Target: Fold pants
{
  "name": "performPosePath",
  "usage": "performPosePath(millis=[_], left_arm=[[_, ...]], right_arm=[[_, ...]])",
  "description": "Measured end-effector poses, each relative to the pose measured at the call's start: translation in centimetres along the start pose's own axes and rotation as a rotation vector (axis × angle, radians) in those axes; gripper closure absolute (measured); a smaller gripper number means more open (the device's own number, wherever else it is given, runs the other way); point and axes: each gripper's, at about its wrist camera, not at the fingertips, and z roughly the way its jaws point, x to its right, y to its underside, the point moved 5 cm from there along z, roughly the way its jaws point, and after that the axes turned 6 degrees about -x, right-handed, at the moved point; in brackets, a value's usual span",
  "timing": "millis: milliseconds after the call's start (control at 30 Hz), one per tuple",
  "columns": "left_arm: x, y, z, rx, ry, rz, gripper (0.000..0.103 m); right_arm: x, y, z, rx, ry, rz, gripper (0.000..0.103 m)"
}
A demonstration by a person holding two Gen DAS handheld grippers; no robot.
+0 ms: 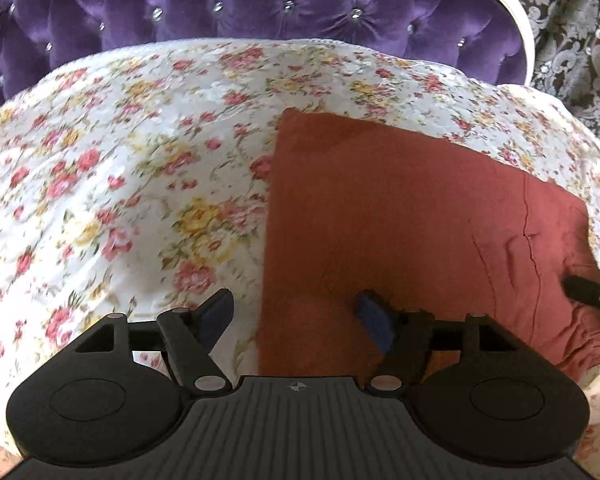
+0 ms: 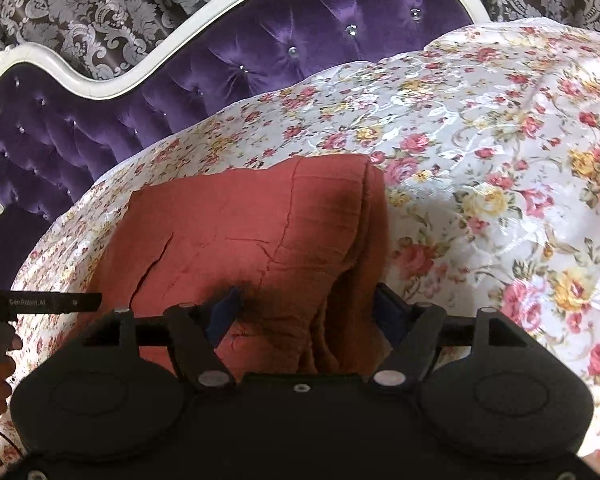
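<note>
The rust-red pants (image 1: pixel 400 216) lie folded into a thick rectangle on the floral bedspread (image 1: pixel 120 168). My left gripper (image 1: pixel 296 312) stands open over their left edge, with one blue-padded finger above the bedspread and the other above the cloth. In the right wrist view the pants (image 2: pixel 240 224) show their layered right edge. My right gripper (image 2: pixel 308 308) is open astride that edge, cloth between the jaws, its left fingertip (image 2: pixel 230 306) resting on the fabric. Its finger also shows at the pants' right side in the left wrist view. The left gripper's body (image 2: pixel 40 302) and a hand (image 2: pixel 0 364) show at far left.
A purple tufted headboard (image 1: pixel 260 4) with a white frame (image 2: pixel 100 80) stands behind the bed. Grey damask curtains (image 2: pixel 100 0) hang behind it. Floral bedspread stretches left of the pants and to their right (image 2: pixel 500 160).
</note>
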Motion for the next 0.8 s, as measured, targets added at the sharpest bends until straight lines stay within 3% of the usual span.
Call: performPosePath(millis=[300, 367, 400, 467, 567, 667, 800], left_arm=[[1.7, -1.6, 1.2, -0.019, 0.038, 0.029, 0.033], [1.7, -1.6, 1.1, -0.018, 0.037, 0.023, 0.035], [1.7, -1.5, 0.9, -0.009, 0.037, 0.015, 0.046], [2.0, -1.2, 0.3, 0.028, -0.018, 0.013, 0.078], [2.9, -0.7, -0.8, 0.080, -0.108, 0.045, 0.093], [3.3, -0.5, -2.5, 0.142, -0.163, 0.044, 0.094], [1.8, -1.6, -4.8, 0.175, -0.128, -0.007, 0.094]], right_arm=[[0.5, 0.0, 0.0, 0.018, -0.040, -0.003, 0.028], [0.5, -0.1, -0.1, 0.021, -0.025, -0.005, 0.037], [0.5, -0.2, -0.1, 0.021, -0.027, -0.004, 0.044], [0.5, -0.2, -0.2, 0.018, -0.059, 0.016, 0.058], [-1.2, -0.4, -0.9, 0.027, -0.015, -0.054, 0.070], [-4.0, -1.1, -2.3, 0.069, 0.033, -0.175, 0.073], [-6.1, -3.8, -3.3, 0.108, -0.029, -0.200, 0.074]])
